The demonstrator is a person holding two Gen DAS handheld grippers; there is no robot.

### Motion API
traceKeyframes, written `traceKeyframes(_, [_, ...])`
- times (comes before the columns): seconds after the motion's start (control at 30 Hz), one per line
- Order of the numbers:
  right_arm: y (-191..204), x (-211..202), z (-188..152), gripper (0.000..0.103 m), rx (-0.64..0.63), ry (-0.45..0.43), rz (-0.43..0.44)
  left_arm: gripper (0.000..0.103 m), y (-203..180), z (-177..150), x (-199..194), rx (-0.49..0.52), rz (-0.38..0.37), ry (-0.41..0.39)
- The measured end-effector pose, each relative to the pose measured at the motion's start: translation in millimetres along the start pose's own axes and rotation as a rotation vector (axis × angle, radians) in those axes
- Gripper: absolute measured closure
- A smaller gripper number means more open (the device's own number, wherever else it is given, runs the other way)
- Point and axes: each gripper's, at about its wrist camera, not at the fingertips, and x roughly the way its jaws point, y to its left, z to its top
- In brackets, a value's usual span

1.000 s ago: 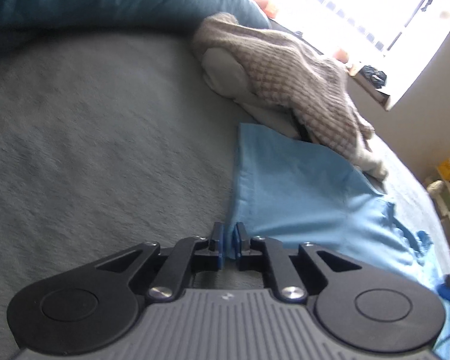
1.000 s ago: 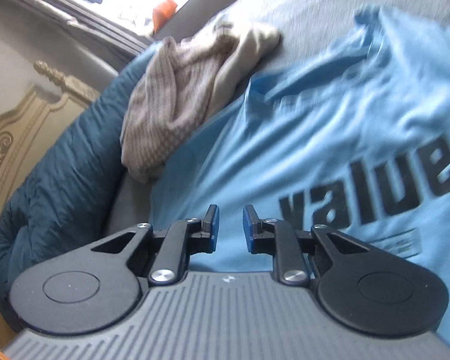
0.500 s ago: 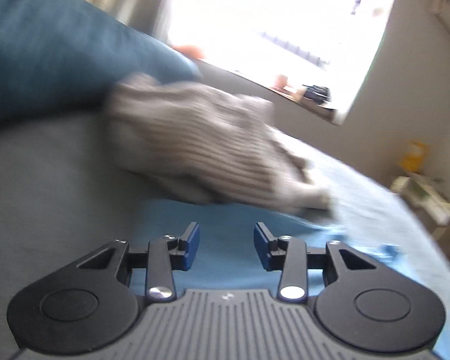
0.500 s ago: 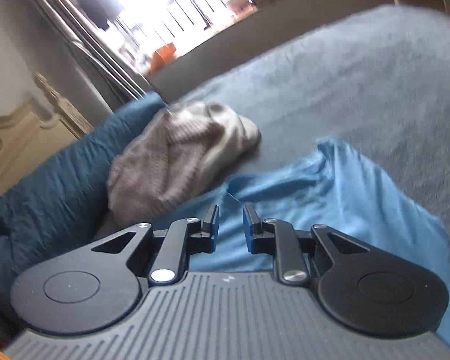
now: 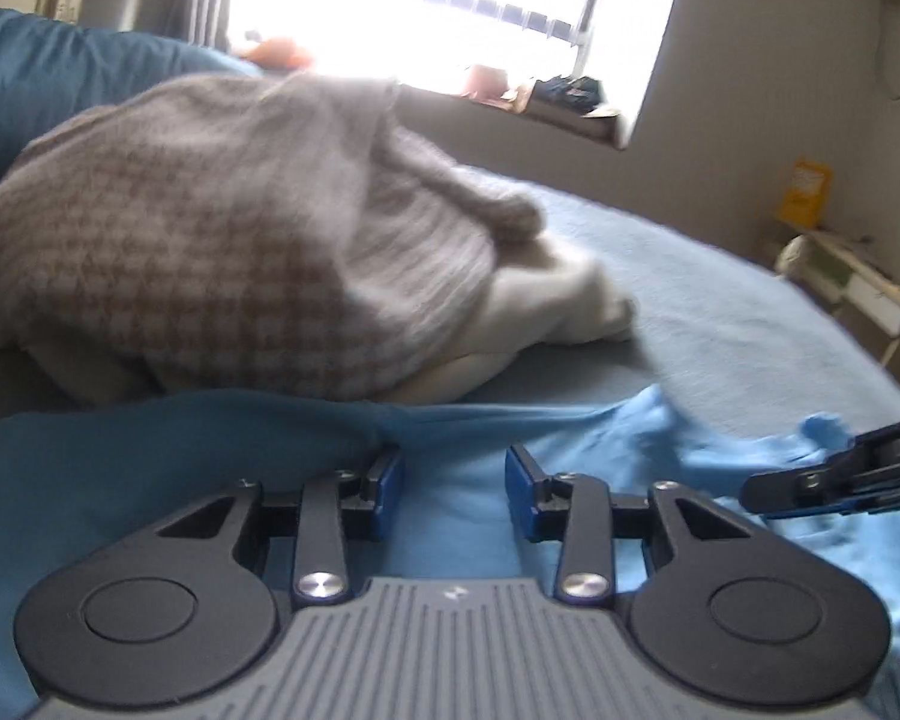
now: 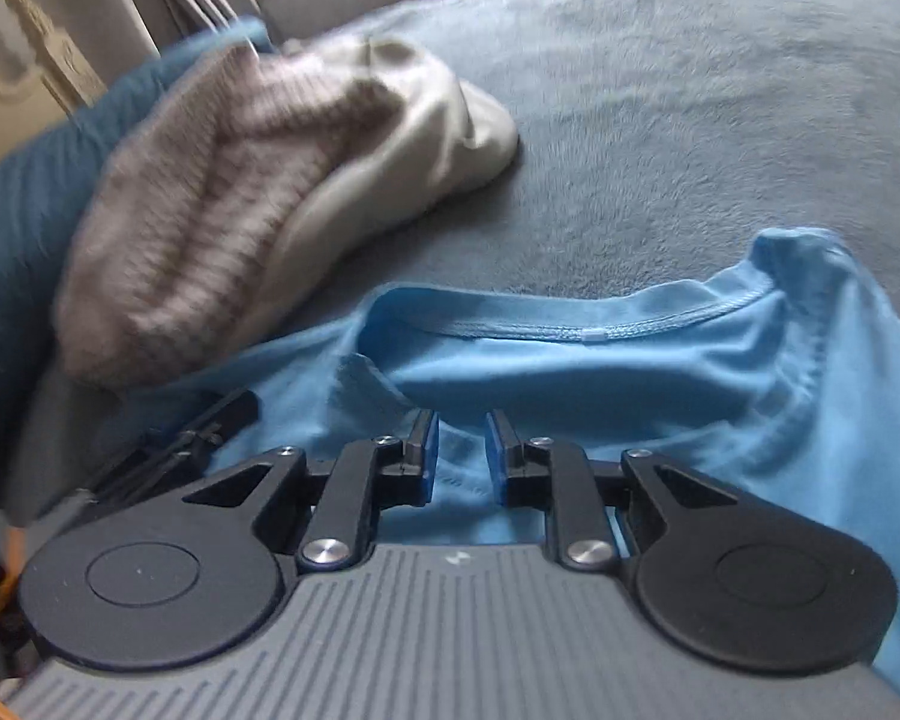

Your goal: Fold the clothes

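1. Far left, the dark blue duvet [image 5: 42,66] lies along the head of the bed, where it was a second ago; it plays no part in the fold.
2. Just right of it, the beige knitted sweater [image 5: 222,240] sits in a loose heap, unfolded, its near edge overlapping the far edge of the blue T-shirt [image 5: 168,450]. It now fills far more of the left wrist view than it did a second ago.
3. The left gripper [image 5: 453,489] was pinched on the shirt's edge a second ago. Now it hangs over the shirt's near-left part with jaws moderately apart and closing slightly, and no cloth is between them.
4. The blue T-shirt lies on the grey bedspread [image 6: 690,120], collar [image 6: 570,324] rumpled. Its printed front, in view a second ago, is now out of view.
5. The right gripper [image 6: 457,456] hovers just near of the collar, jaws narrow as before, holding nothing.
6. Judgement: one fold is released; both hands seem to be repositioning for the next grasp.
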Motion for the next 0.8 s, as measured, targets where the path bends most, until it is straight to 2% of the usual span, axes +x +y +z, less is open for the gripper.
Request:
traceKeyframes(0.03, [0, 14, 3, 0.091, -0.011, 0.015, -0.020, 0.067, -1, -2, 0, 0.007, 0.006, -0.009])
traceKeyframes(0.17, [-14, 27, 25, 0.094, 0.016, -0.097, -0.006, 0.066, -2, -6, -1, 0.027, 0.013, -0.019])
traceKeyframes(0.23, [-27, 14, 35, 0.090, 0.064, -0.181, -0.017, 0.065, 0, -5, -1, 0.020, 0.006, -0.017])
traceKeyframes(0.33, [-62, -26, 36, 0.087, 0.147, -0.285, 0.028, 0.065, 2, -5, -1, 0.011, -0.001, -0.018])
traceKeyframes(0.37, [-74, -41, 32, 0.085, 0.157, -0.291, 0.023, 0.065, 2, -5, -1, 0.010, -0.001, -0.019])
traceKeyframes(0.47, [-111, -85, 15, 0.067, 0.181, -0.284, -0.024, 0.065, 1, -5, -1, 0.012, 0.000, -0.022])
traceKeyframes(0.53, [-135, -112, -3, 0.041, 0.200, -0.258, -0.070, 0.065, 0, -5, -1, 0.022, 0.007, -0.024])
traceKeyframes(0.67, [-177, -141, -37, 0.036, 0.256, -0.217, -0.118, 0.057, -7, -1, -4, 0.056, 0.019, -0.028])
traceKeyframes(0.8, [-197, -128, -55, 0.036, 0.322, -0.132, -0.093, 0.056, -5, 8, -20, 0.009, 0.027, -0.041])
